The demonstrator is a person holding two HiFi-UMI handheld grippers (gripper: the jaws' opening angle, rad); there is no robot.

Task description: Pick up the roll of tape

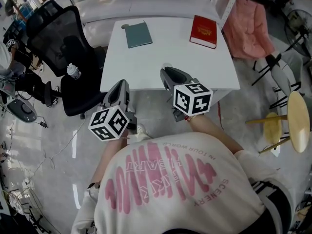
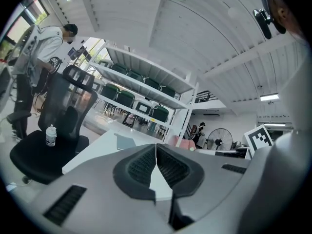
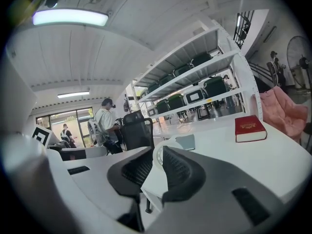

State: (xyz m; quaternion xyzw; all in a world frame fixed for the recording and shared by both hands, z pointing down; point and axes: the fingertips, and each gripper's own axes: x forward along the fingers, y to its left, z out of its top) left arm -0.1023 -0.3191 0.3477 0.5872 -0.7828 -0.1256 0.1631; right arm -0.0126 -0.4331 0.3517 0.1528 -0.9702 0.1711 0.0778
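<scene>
A white roll of tape (image 3: pixel 157 161) stands on edge between the ribbed pads of my right gripper (image 3: pixel 158 152), which is shut on it. In the head view that gripper (image 1: pixel 167 70) hangs over the near edge of the white table (image 1: pixel 161 52), and the roll (image 1: pixel 167 66) shows as a small pale ring at its tip. My left gripper (image 1: pixel 121 84) is just off the table's near left corner. In the left gripper view its pads (image 2: pixel 156 149) meet at the tips, with nothing between them.
A grey-green notebook (image 1: pixel 138 34) and a red book (image 1: pixel 203 31) lie at the table's far side. A black office chair (image 1: pixel 61 43) with a small bottle (image 1: pixel 73 71) on its seat stands to the left. Wooden stools (image 1: pixel 297 113) stand to the right. A shelf rack (image 3: pixel 204 77) is behind the table.
</scene>
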